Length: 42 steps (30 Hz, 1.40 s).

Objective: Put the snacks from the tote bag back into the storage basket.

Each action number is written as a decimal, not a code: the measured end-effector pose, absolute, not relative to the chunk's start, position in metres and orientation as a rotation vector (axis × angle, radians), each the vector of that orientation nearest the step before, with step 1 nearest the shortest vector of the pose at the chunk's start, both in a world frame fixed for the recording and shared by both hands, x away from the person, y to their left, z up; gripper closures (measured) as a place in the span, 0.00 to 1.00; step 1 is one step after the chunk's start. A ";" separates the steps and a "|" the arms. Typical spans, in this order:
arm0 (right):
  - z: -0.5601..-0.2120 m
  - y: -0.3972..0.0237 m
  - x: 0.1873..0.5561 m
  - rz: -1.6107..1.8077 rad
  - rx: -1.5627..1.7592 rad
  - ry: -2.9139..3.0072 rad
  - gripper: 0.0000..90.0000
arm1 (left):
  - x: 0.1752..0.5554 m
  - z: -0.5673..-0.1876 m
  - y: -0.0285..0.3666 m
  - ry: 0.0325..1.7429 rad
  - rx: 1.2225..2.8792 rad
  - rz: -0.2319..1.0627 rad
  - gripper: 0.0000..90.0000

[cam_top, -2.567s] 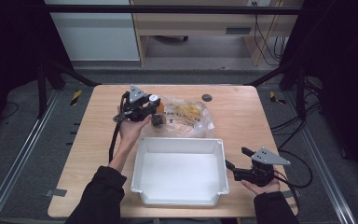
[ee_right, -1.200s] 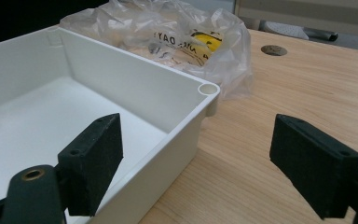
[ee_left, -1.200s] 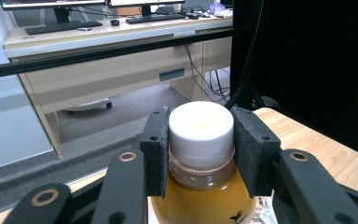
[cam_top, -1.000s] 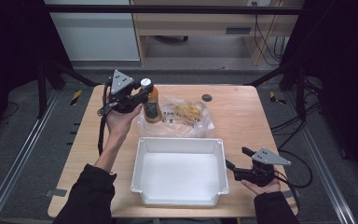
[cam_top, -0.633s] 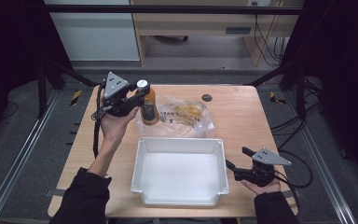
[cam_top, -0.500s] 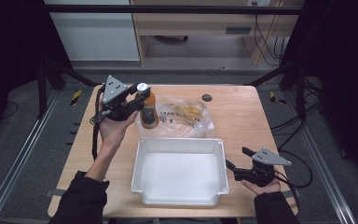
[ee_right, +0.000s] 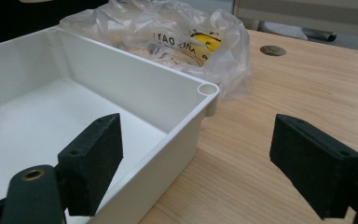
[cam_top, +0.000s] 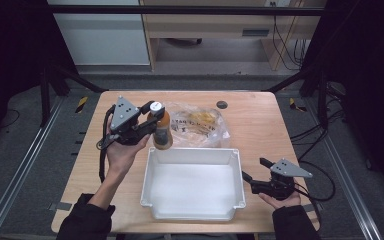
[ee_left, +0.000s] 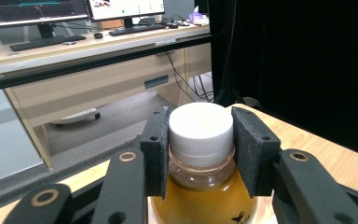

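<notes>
A bottle (cam_top: 162,132) of amber liquid with a white cap (ee_left: 200,126) is held upright beside the far left corner of the white bin (cam_top: 195,156). My left gripper (cam_top: 156,120) is shut on its cap and neck, one pad on each side. My right gripper (cam_top: 254,169) is open at the bin's right wall near the front. In the right gripper view its jaws (ee_right: 200,158) straddle that wall (ee_right: 168,84): one pad is over the bin's inside, the other over the table. Nothing lies in the bin.
A crinkled clear plastic bag (cam_top: 200,122) with yellow contents lies just behind the bin, to the right of the bottle. A round hole (cam_top: 222,104) is in the wooden tabletop farther back. Bare table lies left of the bin and at far right.
My left gripper has carried the bottle nearer to the person, toward the bin's far left corner. The right gripper has stayed where it was.
</notes>
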State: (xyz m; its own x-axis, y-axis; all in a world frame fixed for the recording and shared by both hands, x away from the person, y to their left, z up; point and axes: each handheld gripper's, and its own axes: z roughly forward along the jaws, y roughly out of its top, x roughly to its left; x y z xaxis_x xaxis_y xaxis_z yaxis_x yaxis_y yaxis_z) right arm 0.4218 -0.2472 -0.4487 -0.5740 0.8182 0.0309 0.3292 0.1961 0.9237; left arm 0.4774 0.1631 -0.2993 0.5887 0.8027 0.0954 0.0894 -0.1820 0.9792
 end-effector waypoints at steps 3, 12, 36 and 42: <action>-0.449 -0.247 0.422 1.363 1.066 1.999 0.19 | 0.471 -0.304 0.163 0.750 1.654 0.746 0.66; -0.449 -0.247 0.421 1.362 1.067 2.001 0.19 | 0.456 -0.317 0.166 0.728 1.675 0.740 0.66; -0.449 -0.246 0.421 1.360 1.065 2.004 0.19 | 0.437 -0.358 0.167 0.745 1.753 0.667 0.66; -0.449 -0.246 0.421 1.362 1.062 2.003 0.19 | 0.434 -0.367 0.171 0.756 1.765 0.665 0.66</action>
